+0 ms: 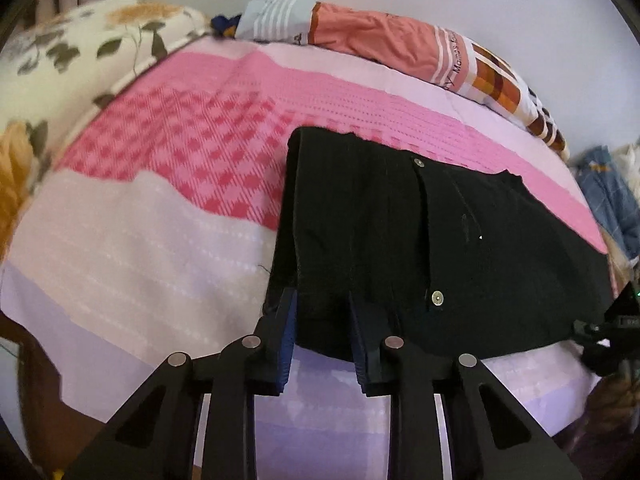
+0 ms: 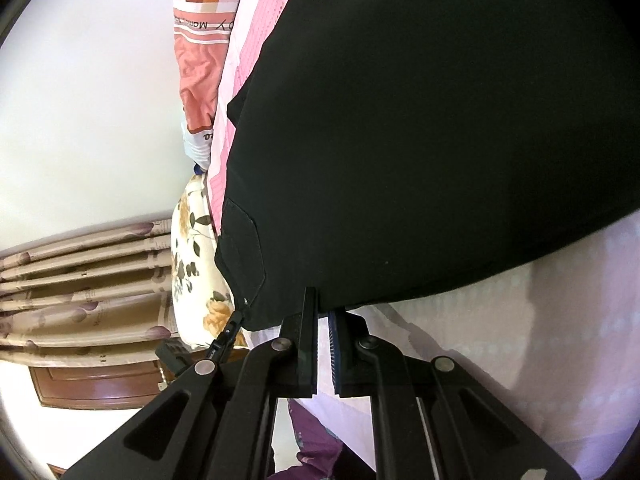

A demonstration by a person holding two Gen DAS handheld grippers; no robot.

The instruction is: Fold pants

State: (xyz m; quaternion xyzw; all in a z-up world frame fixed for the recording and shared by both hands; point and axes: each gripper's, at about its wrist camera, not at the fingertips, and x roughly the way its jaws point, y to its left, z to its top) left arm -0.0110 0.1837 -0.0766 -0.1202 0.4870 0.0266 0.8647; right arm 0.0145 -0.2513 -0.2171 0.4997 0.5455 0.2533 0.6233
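Black pants lie flat on a pink and white checked bedspread, with two metal buttons showing near the waist. My left gripper sits at the near left corner of the pants, its blue-padded fingers closed on a bunch of black cloth. In the right wrist view the pants fill the upper right. There my right gripper is nearly closed, with the thin edge of the pants pinched between its fingertips close to a pocket corner.
A floral pillow lies at the bed's far left, and a folded orange and checked quilt lies along the far edge. Blue clothes are piled at the right. Beyond the bed are a curtain and wooden furniture.
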